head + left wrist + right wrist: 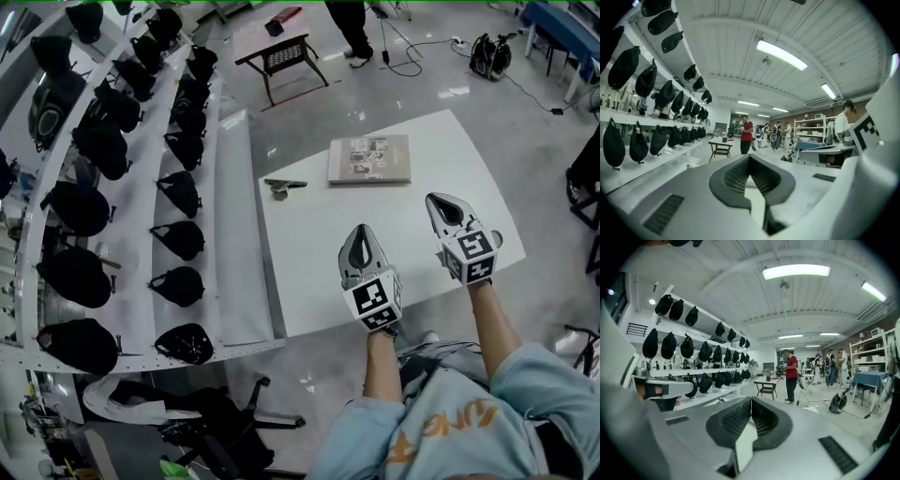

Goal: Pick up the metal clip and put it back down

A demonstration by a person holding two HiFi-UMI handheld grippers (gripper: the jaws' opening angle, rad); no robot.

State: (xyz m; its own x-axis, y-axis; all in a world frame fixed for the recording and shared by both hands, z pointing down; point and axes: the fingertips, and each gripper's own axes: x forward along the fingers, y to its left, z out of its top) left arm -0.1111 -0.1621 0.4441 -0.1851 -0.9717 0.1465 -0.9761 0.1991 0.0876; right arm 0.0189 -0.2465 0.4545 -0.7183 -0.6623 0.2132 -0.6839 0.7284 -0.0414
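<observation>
The metal clip [284, 187] lies by the white tabletop's [309, 272] left edge, near a book [369, 159]. Well apart from it, the left tool [360, 231] and right tool [439, 201] hover with jaws pressed together, empty

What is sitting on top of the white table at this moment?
On the white table: a metal clip by its left edge and a flat book beside it. Anything under the book is covered.

Orange shirt lettering [439, 427] seemingly illegible
</observation>
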